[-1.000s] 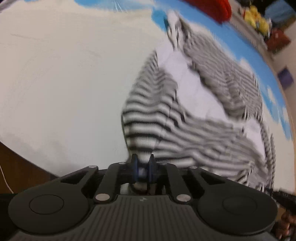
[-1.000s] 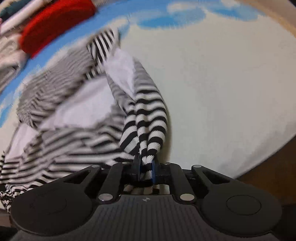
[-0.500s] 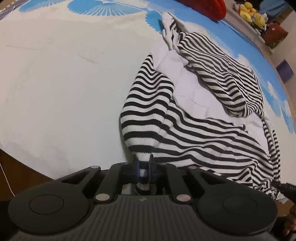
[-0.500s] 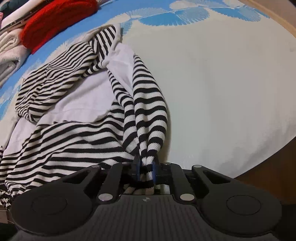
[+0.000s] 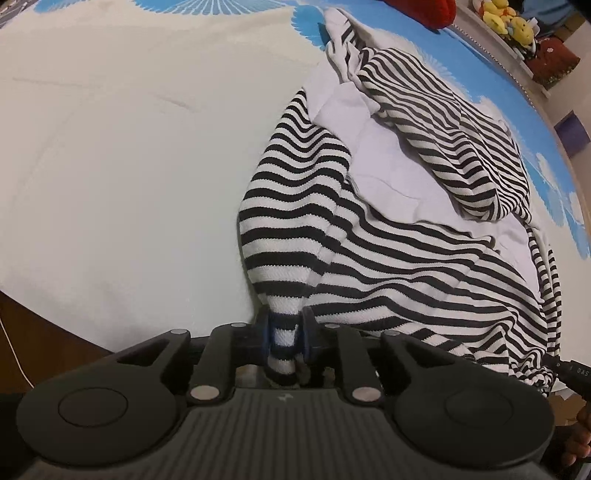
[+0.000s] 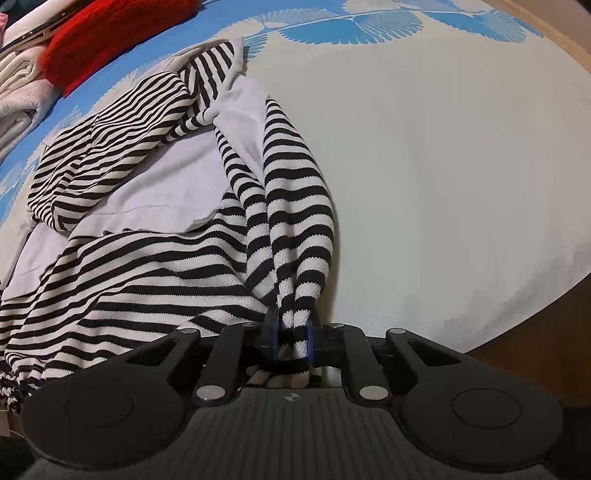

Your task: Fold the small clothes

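Note:
A black-and-white striped garment (image 5: 388, 236) with a pale lilac lining lies crumpled on the white-and-blue cloth (image 5: 122, 166). My left gripper (image 5: 285, 332) is shut on a bunched striped edge at the garment's near left side. In the right wrist view the same garment (image 6: 155, 258) spreads to the left, and my right gripper (image 6: 293, 334) is shut on a bunched striped fold at its near right edge. Both grippers sit low near the table's front edge. The lilac lining (image 6: 147, 192) shows in the middle.
A red knit item (image 6: 110, 33) and folded pale clothes (image 6: 18, 96) lie at the far left in the right wrist view. Yellow plush toys (image 5: 509, 18) sit on a shelf at the far right. The brown table edge (image 6: 535, 332) is close in front.
The garment has come down and settled flat on the cloth. Both grippers keep their hold on its striped edges and have nearly stopped.

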